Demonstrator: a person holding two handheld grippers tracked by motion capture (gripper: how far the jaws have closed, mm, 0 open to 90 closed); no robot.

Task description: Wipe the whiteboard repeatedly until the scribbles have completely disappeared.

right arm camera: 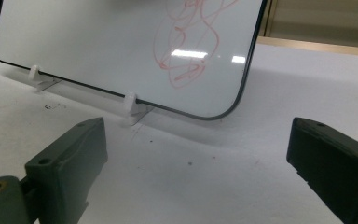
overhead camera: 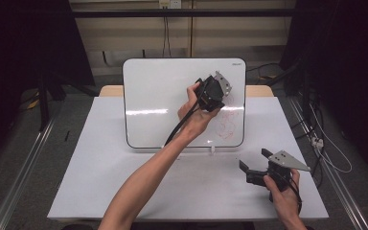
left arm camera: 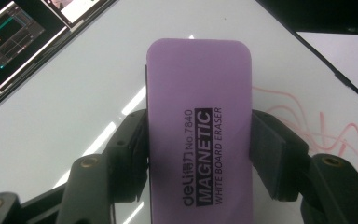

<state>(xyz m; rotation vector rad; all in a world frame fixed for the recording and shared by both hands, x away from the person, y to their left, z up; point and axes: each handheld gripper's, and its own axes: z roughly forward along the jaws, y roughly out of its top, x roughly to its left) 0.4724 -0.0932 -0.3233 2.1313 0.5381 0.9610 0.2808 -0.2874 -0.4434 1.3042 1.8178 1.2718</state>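
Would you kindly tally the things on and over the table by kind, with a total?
Whiteboard, with red scribbles: 1
Purple eraser, held in the left gripper: 1
Gripper, left plus right gripper: 2
White stand clips under the board: 2
Total: 6

The high view looks forward and down from above the person's side, taking in the whole counter [overhead camera: 100, 191] and the propped whiteboard [overhead camera: 158, 91]. The left hand-held gripper [left arm camera: 199, 140] camera sits very close to the board, looking along its jaws at the red scribble [left arm camera: 307, 126]. The right hand-held gripper [right arm camera: 196, 172] camera sits low over the counter, facing the board's lower edge. All three views share that scribble.
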